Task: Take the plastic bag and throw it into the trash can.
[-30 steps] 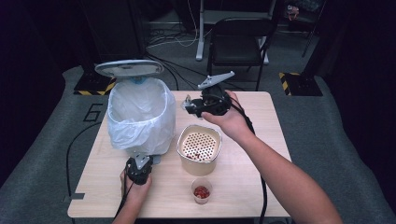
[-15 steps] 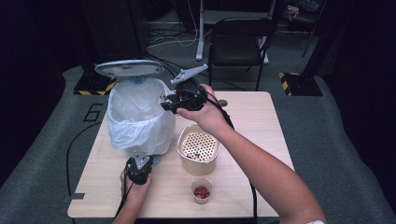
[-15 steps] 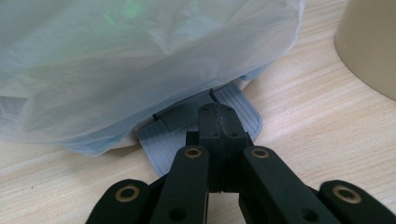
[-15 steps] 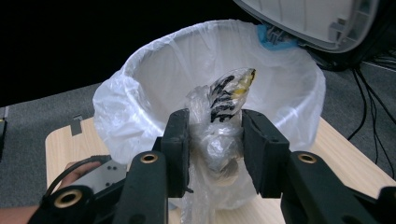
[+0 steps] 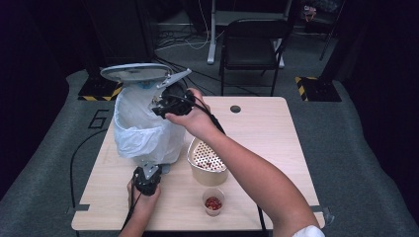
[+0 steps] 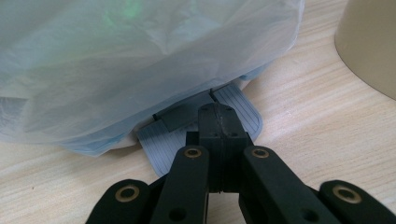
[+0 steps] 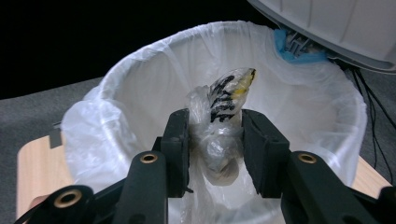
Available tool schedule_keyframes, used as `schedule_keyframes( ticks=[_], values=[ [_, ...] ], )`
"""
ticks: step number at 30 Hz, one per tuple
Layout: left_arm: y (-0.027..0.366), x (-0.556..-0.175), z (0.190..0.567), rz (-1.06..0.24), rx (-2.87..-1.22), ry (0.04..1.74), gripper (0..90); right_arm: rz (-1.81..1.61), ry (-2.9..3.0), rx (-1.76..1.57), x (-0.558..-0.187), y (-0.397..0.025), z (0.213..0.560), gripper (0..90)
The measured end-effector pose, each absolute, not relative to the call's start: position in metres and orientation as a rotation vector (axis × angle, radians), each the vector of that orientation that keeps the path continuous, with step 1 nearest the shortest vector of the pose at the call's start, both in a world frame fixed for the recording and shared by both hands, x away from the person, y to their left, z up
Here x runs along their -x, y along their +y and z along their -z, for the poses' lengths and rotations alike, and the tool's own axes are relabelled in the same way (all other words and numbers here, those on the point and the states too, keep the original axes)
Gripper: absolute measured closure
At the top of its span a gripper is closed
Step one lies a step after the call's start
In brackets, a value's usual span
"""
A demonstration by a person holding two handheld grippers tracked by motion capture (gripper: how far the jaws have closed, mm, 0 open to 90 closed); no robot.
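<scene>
Crumpled plastic wrapper (image 7: 223, 135), clear with black and yellow print, is the thing being handled, and I am starting with the high view. From up there the right gripper (image 5: 160, 104) is hovering over the open mouth of the pedal bin (image 5: 143, 123), which is standing on the left part of the desk (image 5: 276, 133); the wrapper itself is too small to make out at this angle. The bin's white liner (image 5: 136, 140) is draping over its rim, and its lid (image 5: 136, 72) is standing raised behind. The left gripper (image 5: 146, 174) is sitting low at the bin's foot. Just right of the bin a beige perforated container (image 5: 207, 163) is resting on the desk, with a small cup of red bits (image 5: 213, 202) nearer the person.

In the left gripper view, that gripper's jaws are pressing together, tips down on the grey ribbed pedal (image 6: 201, 121) that is sticking out from under the liner. The beige container's wall is showing at the upper right.

In the right gripper view, the wrapper is standing roughly upright between the jaws, its long axis running up and leaning a little to the right, with the printed end pointing up and away over the bin's mouth. The jaws are clamping its clear lower bulge from both sides, so the printed tip is rising above the jaw tips. Beyond it the liner is opening wide, and the lid's underside is hanging at the top right.
</scene>
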State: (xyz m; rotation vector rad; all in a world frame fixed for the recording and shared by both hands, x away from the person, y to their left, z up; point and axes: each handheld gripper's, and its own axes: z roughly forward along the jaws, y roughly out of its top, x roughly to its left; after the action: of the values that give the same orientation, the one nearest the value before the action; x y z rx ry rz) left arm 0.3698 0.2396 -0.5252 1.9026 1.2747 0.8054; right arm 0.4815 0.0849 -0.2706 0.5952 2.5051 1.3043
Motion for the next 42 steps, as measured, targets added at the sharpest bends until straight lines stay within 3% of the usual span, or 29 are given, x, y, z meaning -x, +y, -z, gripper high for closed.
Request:
schedule_keyframes(
  ticks=[11,17,21,30,42],
  values=[
    [0.239,-0.370,0.525,-0.820,-1.910,1.264,90.0,-1.291,2.475,-0.637,-0.495,0.108,0.276,62.4],
    [0.240,-0.370,0.525,-0.816,-1.906,1.266,90.0,-1.346,2.460,-0.657,-0.495,0.112,0.278,50.3],
    [0.240,-0.370,0.526,-0.815,-1.904,1.267,90.0,-1.365,2.456,-0.639,-0.491,0.106,0.273,51.3],
    [0.239,-0.370,0.525,-0.818,-1.906,1.266,90.0,-1.336,2.421,-0.625,-0.473,0.055,0.260,53.4],
    [0.238,-0.370,0.527,-0.804,-1.882,1.276,90.0,-1.276,2.365,-0.730,-0.457,-0.012,0.284,51.7]
  ],
)
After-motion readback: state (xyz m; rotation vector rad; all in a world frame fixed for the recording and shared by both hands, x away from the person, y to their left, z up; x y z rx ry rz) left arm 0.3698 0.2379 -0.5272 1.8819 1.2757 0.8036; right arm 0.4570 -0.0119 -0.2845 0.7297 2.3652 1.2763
